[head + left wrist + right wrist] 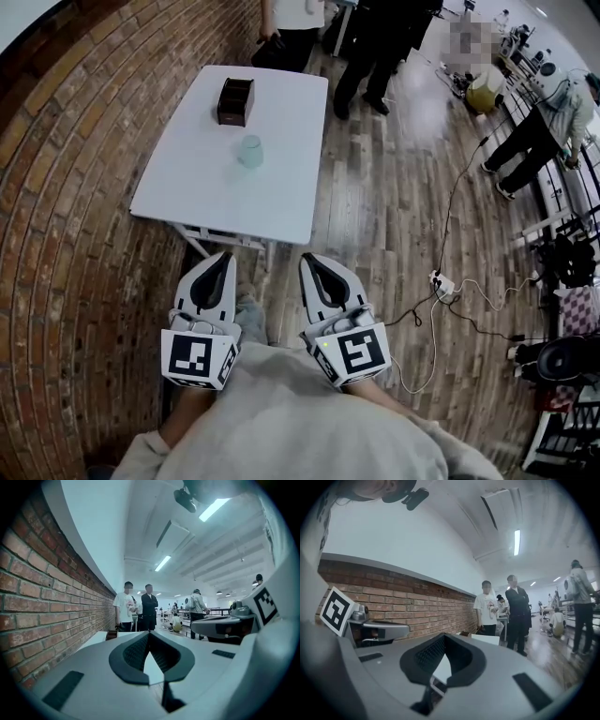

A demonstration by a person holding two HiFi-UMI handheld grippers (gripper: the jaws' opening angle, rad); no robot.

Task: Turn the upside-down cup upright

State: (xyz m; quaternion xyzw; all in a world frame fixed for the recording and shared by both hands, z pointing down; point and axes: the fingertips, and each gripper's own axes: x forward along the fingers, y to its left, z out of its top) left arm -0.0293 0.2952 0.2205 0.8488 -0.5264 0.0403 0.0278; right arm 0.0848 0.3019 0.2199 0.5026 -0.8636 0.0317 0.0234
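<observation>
Head view, from the left: found left gripper closed up and empty, ribbed black pads together inside a smooth white shell. Saw pale translucent cup standing mid-way along the flat white table, near a dark brown box, well apart from both grippers. Found right gripper likewise closed, holding nothing.

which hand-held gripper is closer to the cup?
Left, marginally. The left hand-held gripper is short of the table, nearly in line with the cup; right hand-held gripper equally short, offset right.
</observation>
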